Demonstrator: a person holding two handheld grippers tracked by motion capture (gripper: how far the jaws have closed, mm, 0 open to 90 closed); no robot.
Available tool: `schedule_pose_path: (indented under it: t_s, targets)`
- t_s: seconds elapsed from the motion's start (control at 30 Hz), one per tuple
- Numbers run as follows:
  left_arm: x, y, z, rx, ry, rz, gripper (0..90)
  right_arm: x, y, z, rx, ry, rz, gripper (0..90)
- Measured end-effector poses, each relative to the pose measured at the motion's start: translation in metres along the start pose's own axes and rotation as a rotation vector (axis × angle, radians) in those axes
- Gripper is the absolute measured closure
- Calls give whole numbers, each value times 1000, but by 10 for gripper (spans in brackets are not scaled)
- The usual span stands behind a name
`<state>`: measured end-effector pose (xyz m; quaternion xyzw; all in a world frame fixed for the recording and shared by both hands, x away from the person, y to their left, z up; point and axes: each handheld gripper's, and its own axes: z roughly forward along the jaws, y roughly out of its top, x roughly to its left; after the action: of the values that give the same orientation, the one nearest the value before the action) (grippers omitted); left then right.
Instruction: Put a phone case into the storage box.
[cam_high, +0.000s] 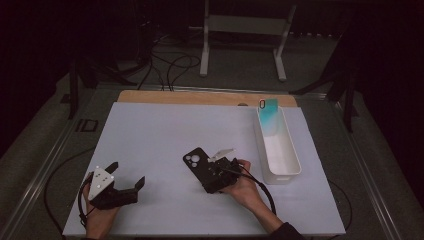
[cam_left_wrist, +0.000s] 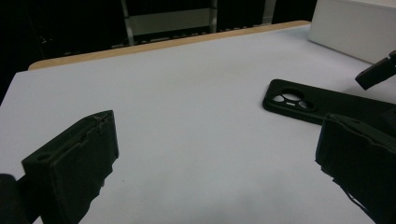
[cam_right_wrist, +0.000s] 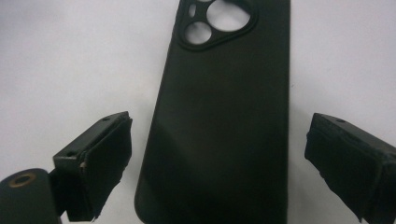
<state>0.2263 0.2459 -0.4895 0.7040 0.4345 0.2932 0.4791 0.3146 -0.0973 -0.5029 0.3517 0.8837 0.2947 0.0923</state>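
In the high view, the black phone case (cam_high: 200, 165) lay flat on the white desk (cam_high: 165, 135), left of the white bin (cam_high: 278, 150), with its camera holes at the far end. The right claw (cam_high: 216, 175) sat over the near end of the case, and the left claw (cam_high: 127, 175) rested well apart to the left of it, wide and empty. A teal phone case (cam_high: 269, 116) leaned at the far end of the bin.

In the left gripper view, the left claw (cam_left_wrist: 210, 158) stood wide over bare desk, and the phone case (cam_left_wrist: 327, 105) lay beyond its right jaw.

In the right gripper view, the right claw (cam_right_wrist: 219, 158) was wide, with one jaw on each long side of the phone case (cam_right_wrist: 224, 116) and nothing yet pinched. To grip well, I think the jaws should go down to the desk and close evenly on both edges, because the thin case could slip or bend.
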Motion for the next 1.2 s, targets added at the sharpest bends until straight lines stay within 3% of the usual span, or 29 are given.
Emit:
schedule_pose_path:
  t_s: [0.13, 0.43, 0.83, 1.2]
  targets:
    - [0, 0, 0, 2, 1, 2, 0, 4, 0, 2, 18, -26, -29, 73]
    - [0, 0, 0, -1, 2, 0, 0, 4, -5, 13, 73, -22, -20, 74]
    - [-1, 0, 1, 7, 2, 3, 0, 5, -7, 12, 86, -33, -9, 90]
    - [-1, 0, 1, 14, -3, 2, 0, 5, -3, 10, 130, -37, -15, 139]
